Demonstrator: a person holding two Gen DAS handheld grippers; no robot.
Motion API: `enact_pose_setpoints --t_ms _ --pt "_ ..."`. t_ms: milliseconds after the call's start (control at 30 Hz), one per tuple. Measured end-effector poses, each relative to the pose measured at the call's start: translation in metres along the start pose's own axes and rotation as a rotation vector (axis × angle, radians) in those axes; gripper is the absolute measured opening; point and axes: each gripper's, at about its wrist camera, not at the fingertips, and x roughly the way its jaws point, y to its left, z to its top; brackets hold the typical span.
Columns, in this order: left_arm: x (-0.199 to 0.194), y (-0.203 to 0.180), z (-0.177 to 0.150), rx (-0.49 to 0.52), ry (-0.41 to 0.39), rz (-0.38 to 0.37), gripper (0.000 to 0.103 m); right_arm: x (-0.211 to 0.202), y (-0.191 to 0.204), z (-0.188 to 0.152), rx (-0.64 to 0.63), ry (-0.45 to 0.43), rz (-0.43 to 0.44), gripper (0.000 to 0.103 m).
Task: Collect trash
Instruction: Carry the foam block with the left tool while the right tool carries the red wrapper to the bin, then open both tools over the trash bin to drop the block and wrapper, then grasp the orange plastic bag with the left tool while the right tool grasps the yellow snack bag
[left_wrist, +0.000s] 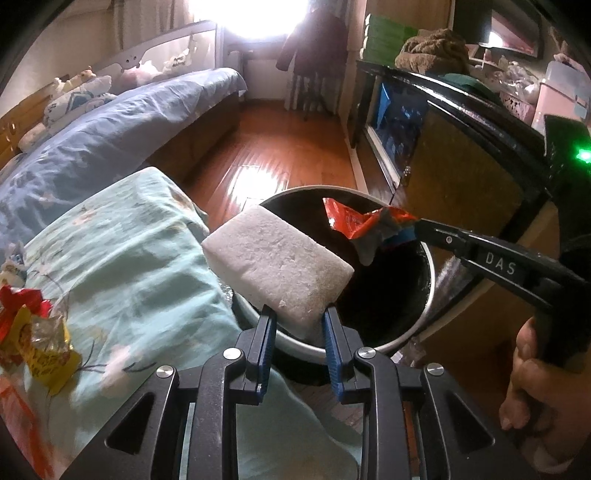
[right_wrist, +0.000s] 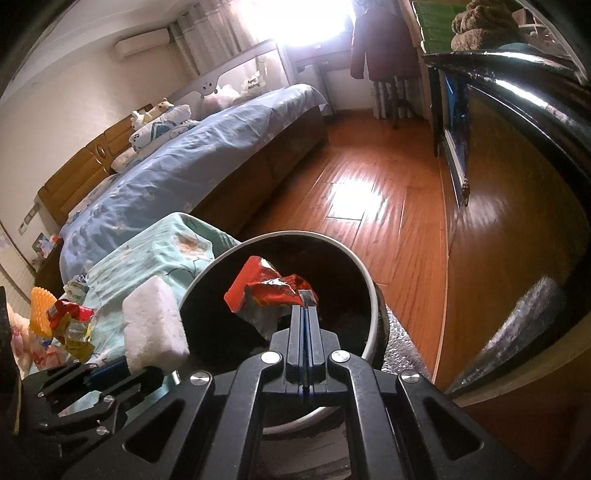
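Note:
My left gripper (left_wrist: 298, 314) is shut on a white foam block (left_wrist: 277, 262) and holds it over the near-left rim of a round black trash bin (left_wrist: 424, 295). My right gripper (right_wrist: 305, 308) is shut on a crumpled red snack wrapper (right_wrist: 266, 288) and holds it above the bin's dark opening (right_wrist: 371, 321). The right gripper (left_wrist: 421, 228) and wrapper (left_wrist: 354, 221) also show in the left wrist view. The left gripper (right_wrist: 129, 367) with the foam block (right_wrist: 151, 325) shows in the right wrist view.
More wrappers, red and yellow (left_wrist: 33, 332), lie on a light green cloth-covered surface (left_wrist: 140, 258) left of the bin; they also show in the right wrist view (right_wrist: 70, 325). A bed with blue bedding (right_wrist: 192, 166) lies behind. A dark cabinet (left_wrist: 461, 155) stands right. Wooden floor (right_wrist: 369, 206) lies beyond.

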Motion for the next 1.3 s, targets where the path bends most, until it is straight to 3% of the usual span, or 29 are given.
enact_pose_setpoints --t_ms 367,467,533,600,633,733,1133,1300 --pt "0.028 0.004 0.015 -0.027 0.059 -0.028 0.03 0.008 -0.004 0.005 0.003 0.031 -0.002 0.008" --pt "0.028 0.006 0.015 -0.036 0.057 -0.022 0.035 0.007 -0.007 0.005 0.015 0.031 0.003 0.021" --pt "0.026 0.008 0.012 -0.05 0.05 -0.02 0.043 0.005 -0.006 0.004 0.022 0.023 0.016 0.041" --pt "0.022 0.011 0.008 -0.067 0.042 -0.02 0.046 0.001 -0.004 0.003 0.021 0.017 0.02 0.044" --pt "0.02 0.012 0.005 -0.075 0.04 -0.02 0.05 0.0 -0.002 0.002 0.022 0.017 0.028 0.051" --pt "0.01 0.016 -0.004 -0.094 0.02 -0.02 0.056 -0.006 0.003 -0.002 0.025 0.004 0.043 0.065" --pt "-0.061 0.042 -0.072 -0.183 -0.08 0.063 0.062 -0.025 0.046 -0.028 0.001 0.02 0.151 0.084" --pt "-0.092 0.062 -0.108 -0.233 -0.097 0.122 0.064 -0.026 0.072 -0.039 -0.015 0.049 0.208 0.086"
